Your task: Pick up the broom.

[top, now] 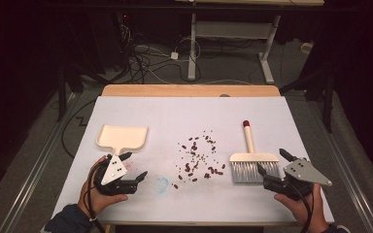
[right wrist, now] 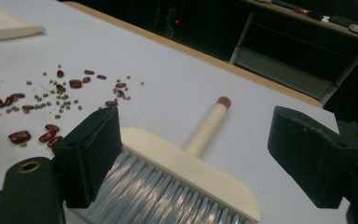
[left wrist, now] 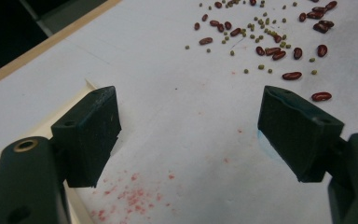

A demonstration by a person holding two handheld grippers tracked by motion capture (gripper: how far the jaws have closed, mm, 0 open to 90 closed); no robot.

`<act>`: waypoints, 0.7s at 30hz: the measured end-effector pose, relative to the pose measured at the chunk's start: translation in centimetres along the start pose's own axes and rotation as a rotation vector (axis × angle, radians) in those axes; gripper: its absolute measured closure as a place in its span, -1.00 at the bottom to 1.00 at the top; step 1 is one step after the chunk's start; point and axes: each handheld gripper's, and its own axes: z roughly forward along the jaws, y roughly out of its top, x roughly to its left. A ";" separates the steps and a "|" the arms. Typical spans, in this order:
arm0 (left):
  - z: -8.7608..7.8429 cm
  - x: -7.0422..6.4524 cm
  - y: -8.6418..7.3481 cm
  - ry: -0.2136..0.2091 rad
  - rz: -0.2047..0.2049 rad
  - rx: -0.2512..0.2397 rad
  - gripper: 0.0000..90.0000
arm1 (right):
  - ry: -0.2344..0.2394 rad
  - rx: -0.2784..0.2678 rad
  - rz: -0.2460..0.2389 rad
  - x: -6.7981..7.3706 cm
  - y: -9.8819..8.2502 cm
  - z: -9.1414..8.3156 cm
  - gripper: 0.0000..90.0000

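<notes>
A cream dustpan (top: 122,137) lies on the white table at the left, its handle pointing toward me. My left gripper (top: 135,166) hovers open just off that handle, and its own view (left wrist: 191,126) has bare table between the jaws and the dustpan rim (left wrist: 28,128) beside the left jaw. Red beans and small green ones (top: 199,158) (left wrist: 270,42) (right wrist: 51,98) are scattered mid-table. A cream brush (top: 252,160) with grey bristles and a red-tipped handle lies at the right. My right gripper (top: 272,161) (right wrist: 198,128) stands open over the brush head (right wrist: 186,168), with no pad pressing on it.
A faint red stain (left wrist: 130,196) and a blue ring mark (top: 161,183) are on the table near the left gripper. The table's wooden far edge (top: 189,90) borders a dark floor with cables and a desk frame (top: 233,29).
</notes>
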 end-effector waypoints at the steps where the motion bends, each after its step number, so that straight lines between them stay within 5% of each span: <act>1: 0.0 0.0 0.0 0.000 0.000 0.000 -0.55 | 0.001 -0.001 0.010 -0.1 0.0 0.0 -0.61; 12: 0.3 -0.4 -0.2 -0.023 0.013 0.010 -0.55 | -0.024 0.069 -0.042 -0.2 0.5 1.3 -0.59; 16: 0.5 -0.5 -0.3 -0.029 0.025 0.030 -0.55 | -0.037 0.168 -0.043 -0.9 1.7 2.7 -0.51; 21: 0.8 -0.5 -0.3 -0.033 0.033 0.048 -0.55 | -0.042 0.263 0.021 -2.3 3.1 5.1 -0.51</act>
